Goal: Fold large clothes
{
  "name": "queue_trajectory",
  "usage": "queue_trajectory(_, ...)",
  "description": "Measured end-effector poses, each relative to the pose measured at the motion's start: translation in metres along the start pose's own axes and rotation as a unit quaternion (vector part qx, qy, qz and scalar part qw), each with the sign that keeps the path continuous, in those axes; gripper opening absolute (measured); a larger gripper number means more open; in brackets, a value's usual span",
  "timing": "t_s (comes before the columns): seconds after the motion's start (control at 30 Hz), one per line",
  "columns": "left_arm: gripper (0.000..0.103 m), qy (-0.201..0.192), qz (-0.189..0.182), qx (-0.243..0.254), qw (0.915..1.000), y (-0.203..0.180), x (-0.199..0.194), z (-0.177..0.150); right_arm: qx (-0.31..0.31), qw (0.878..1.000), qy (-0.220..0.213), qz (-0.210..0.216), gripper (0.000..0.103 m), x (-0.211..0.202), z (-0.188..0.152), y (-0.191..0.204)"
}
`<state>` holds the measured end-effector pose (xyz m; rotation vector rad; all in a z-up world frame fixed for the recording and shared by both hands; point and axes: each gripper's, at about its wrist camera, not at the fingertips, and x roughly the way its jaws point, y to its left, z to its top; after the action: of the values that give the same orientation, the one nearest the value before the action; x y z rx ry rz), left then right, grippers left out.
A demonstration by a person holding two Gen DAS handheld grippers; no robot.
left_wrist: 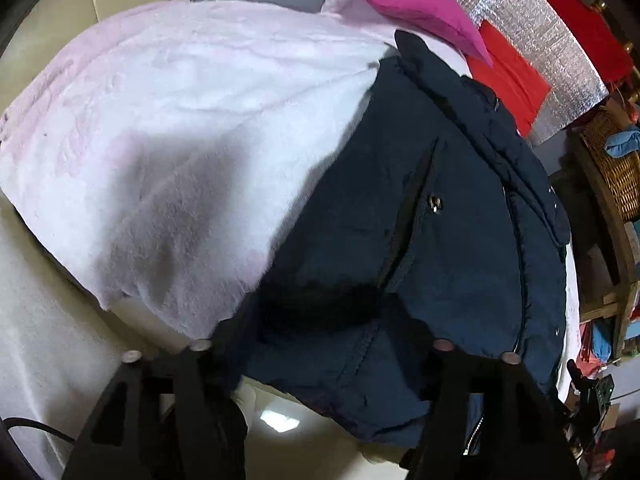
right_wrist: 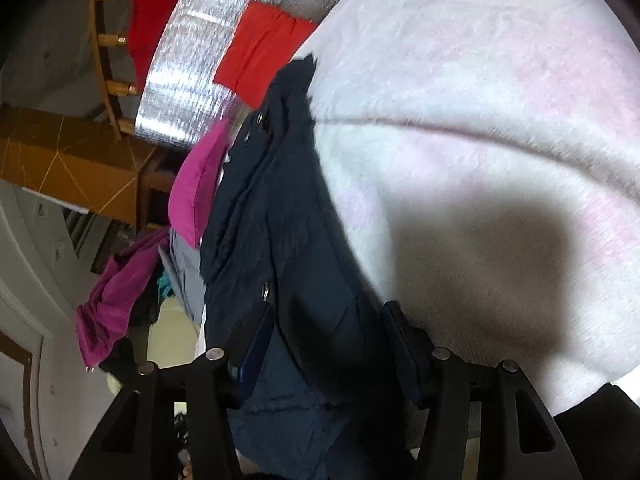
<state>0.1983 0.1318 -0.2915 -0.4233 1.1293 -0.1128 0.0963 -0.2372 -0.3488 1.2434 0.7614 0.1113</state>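
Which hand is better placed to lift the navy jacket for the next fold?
Probably the right: the jacket runs between its fingers. The left gripper only straddles the hem.

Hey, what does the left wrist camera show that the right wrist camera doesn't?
Only the left wrist view shows the jacket's zip pocket and a wicker basket. Only the right wrist view shows a purple garment hanging off the edge and an orange-brown cabinet. Both show the navy jacket on the pale fleece blanket, a magenta cloth and the silver foil sheet.
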Motion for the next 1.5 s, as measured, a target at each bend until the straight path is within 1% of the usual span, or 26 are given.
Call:
queue_trajectory(0.1, 0.069, 0.008, 0.0, 0.018, 0.9998, -0.005, 0.001, -0.004, 0.001, 0.999, 0.037, 0.017, 0.06, 0.006, -0.006, 0.001)
queue_trajectory(0.2, 0.068, 0.01, -0.023, 0.03, 0.9992, -0.01, -0.001, -0.009, -0.014, 0.996, 0.083, 0.013, 0.06, 0.015, -0.018, 0.005)
queue_trajectory(0.27, 0.054, 0.016, -0.032, 0.043, 0.9984, -0.014, -0.001, -0.012, -0.049, 0.995, 0.083, -0.006, 0.06, 0.016, -0.023, 0.013)
queue_trajectory(0.33, 0.037, 0.02, -0.04, 0.053, 0.9976, -0.018, 0.0, -0.014, -0.062, 0.994, 0.084, -0.011, 0.059, 0.015, -0.025, 0.014)
queue_trajectory(0.37, 0.033, 0.021, -0.048, 0.055, 0.9971, -0.019, 0.001, -0.014, -0.064, 0.994, 0.082, -0.017, 0.049, 0.015, -0.025, 0.014)
queue_trajectory(0.4, 0.031, 0.022, -0.053, 0.054, 0.9969, -0.019, 0.0, -0.014, -0.069, 0.994, 0.08, -0.031, 0.024, 0.015, -0.026, 0.015)
queue_trajectory(0.43, 0.031, 0.022, -0.056, 0.052, 0.9968, -0.019, 0.0, -0.014, -0.076, 0.993, 0.077, -0.047, 0.018, 0.015, -0.027, 0.015)
queue_trajectory(0.5, 0.031, 0.028, -0.059, 0.04, 0.9971, -0.016, 0.002, -0.013, -0.078, 0.993, 0.07, -0.045, 0.018, 0.013, -0.028, 0.016)
queue_trajectory(0.53, 0.034, 0.03, -0.06, 0.033, 0.9972, -0.014, 0.003, -0.012, -0.083, 0.993, 0.069, -0.048, 0.018, 0.012, -0.027, 0.017)
queue_trajectory(0.57, 0.037, 0.032, -0.062, 0.025, 0.9972, -0.012, 0.004, -0.012, -0.088, 0.993, 0.068, -0.051, 0.018, 0.012, -0.028, 0.018)
queue_trajectory(0.63, 0.049, 0.036, -0.069, 0.018, 0.9968, -0.011, 0.005, -0.011, -0.085, 0.993, 0.067, -0.056, 0.018, 0.013, -0.028, 0.018)
queue_trajectory(0.67, 0.051, 0.036, -0.069, 0.021, 0.9967, -0.012, 0.005, -0.011, -0.082, 0.993, 0.068, -0.054, 0.021, 0.012, -0.027, 0.017)
queue_trajectory(0.77, 0.053, 0.034, -0.064, 0.035, 0.9967, -0.018, 0.005, -0.015, -0.088, 0.992, 0.066, -0.056, 0.021, 0.013, -0.027, 0.022)
queue_trajectory(0.83, 0.051, 0.032, -0.065, 0.044, 0.9964, -0.019, 0.003, -0.016, -0.096, 0.991, 0.067, -0.062, 0.025, 0.013, -0.027, 0.023)
queue_trajectory(0.87, 0.05, 0.03, -0.065, 0.047, 0.9964, -0.019, 0.002, -0.017, -0.096, 0.991, 0.068, -0.063, 0.029, 0.012, -0.028, 0.023)
queue_trajectory(0.9, 0.037, 0.029, -0.065, 0.05, 0.9962, -0.02, 0.003, -0.017, -0.096, 0.991, 0.067, -0.065, 0.029, 0.013, -0.028, 0.023)
queue_trajectory(0.93, 0.03, 0.029, -0.068, 0.055, 0.9957, -0.022, 0.003, -0.017, -0.098, 0.991, 0.065, -0.066, 0.029, 0.014, -0.028, 0.024)
queue_trajectory(1.0, 0.025, 0.022, -0.074, 0.064, 0.995, -0.029, 0.004, -0.017, -0.106, 0.99, 0.063, -0.073, 0.029, 0.015, -0.028, 0.025)
queue_trajectory(1.07, 0.024, 0.015, -0.08, 0.064, 0.9946, -0.03, 0.001, -0.018, -0.111, 0.989, 0.061, -0.083, 0.026, 0.017, -0.029, 0.026)
queue_trajectory(1.17, 0.024, 0.014, -0.086, 0.053, 0.9948, -0.026, 0.0, -0.016, -0.108, 0.989, 0.061, -0.083, 0.026, 0.017, -0.028, 0.024)
queue_trajectory(1.23, 0.035, 0.026, -0.064, 0.044, 0.9966, -0.022, 0.007, -0.016, -0.101, 0.99, 0.063, -0.081, 0.026, 0.016, -0.025, 0.021)
queue_trajectory(1.3, 0.041, 0.029, -0.064, 0.049, 0.9963, -0.025, 0.009, -0.017, -0.101, 0.99, 0.061, -0.081, 0.025, 0.015, -0.025, 0.02)
queue_trajectory(1.37, 0.04, 0.018, -0.052, 0.079, 0.9954, -0.033, 0.008, -0.02, -0.119, 0.987, 0.053, -0.09, 0.019, 0.014, -0.026, 0.025)
queue_trajectory(1.4, 0.027, 0.015, -0.05, 0.088, 0.9948, -0.035, 0.007, -0.022, -0.139, 0.984, 0.046, -0.1, 0.017, 0.013, -0.029, 0.031)
queue_trajectory(1.47, 0.022, 0.004, -0.047, 0.106, 0.9932, -0.041, 0.005, -0.025, -0.176, 0.977, 0.031, -0.113, 0.013, 0.011, -0.035, 0.043)
queue_trajectory(1.5, 0.021, 0.001, -0.046, 0.107, 0.9931, -0.041, 0.004, -0.026, -0.206, 0.971, 0.019, -0.122, 0.011, 0.008, -0.04, 0.052)
